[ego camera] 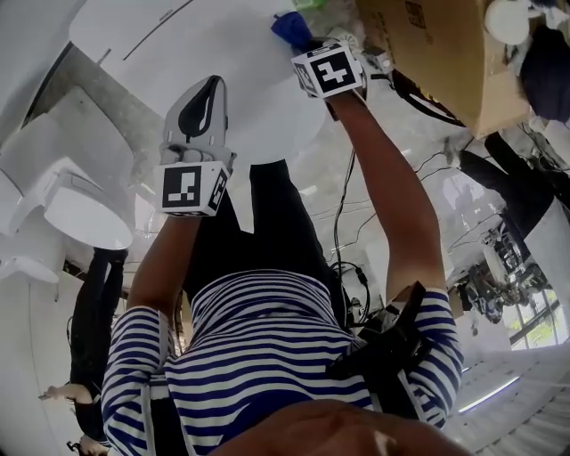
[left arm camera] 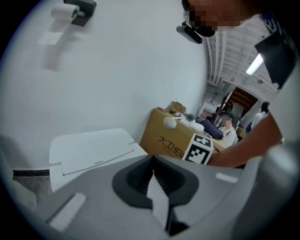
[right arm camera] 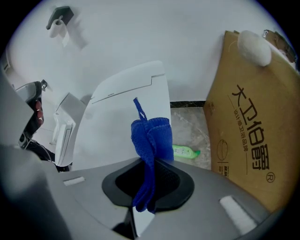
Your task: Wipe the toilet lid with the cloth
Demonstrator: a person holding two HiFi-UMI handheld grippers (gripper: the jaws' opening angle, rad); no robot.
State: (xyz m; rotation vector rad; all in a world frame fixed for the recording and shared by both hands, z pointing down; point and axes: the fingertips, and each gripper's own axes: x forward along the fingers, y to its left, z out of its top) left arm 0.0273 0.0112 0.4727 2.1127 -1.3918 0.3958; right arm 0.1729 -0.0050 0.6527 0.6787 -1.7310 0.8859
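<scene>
The white toilet lid point(ego camera: 151, 36) lies shut in front of me and fills the middle of the right gripper view point(right arm camera: 126, 108). My right gripper point(ego camera: 310, 43) is shut on a blue cloth point(ego camera: 289, 27), which bunches up out of its jaws point(right arm camera: 151, 136) over the lid's right edge. My left gripper point(ego camera: 209, 93) hovers above the lid's near part with its jaws shut and nothing between them point(left arm camera: 157, 187). In the left gripper view the toilet's white top point(left arm camera: 89, 150) lies ahead against the wall.
A big cardboard box point(ego camera: 445, 53) stands right of the toilet point(right arm camera: 253, 131). A green bottle point(right arm camera: 185, 151) lies on the floor between them. A paper roll holder point(left arm camera: 70, 11) hangs on the wall. Another white fixture point(ego camera: 80, 209) is at the left; cables point(ego camera: 347, 267) trail on the floor.
</scene>
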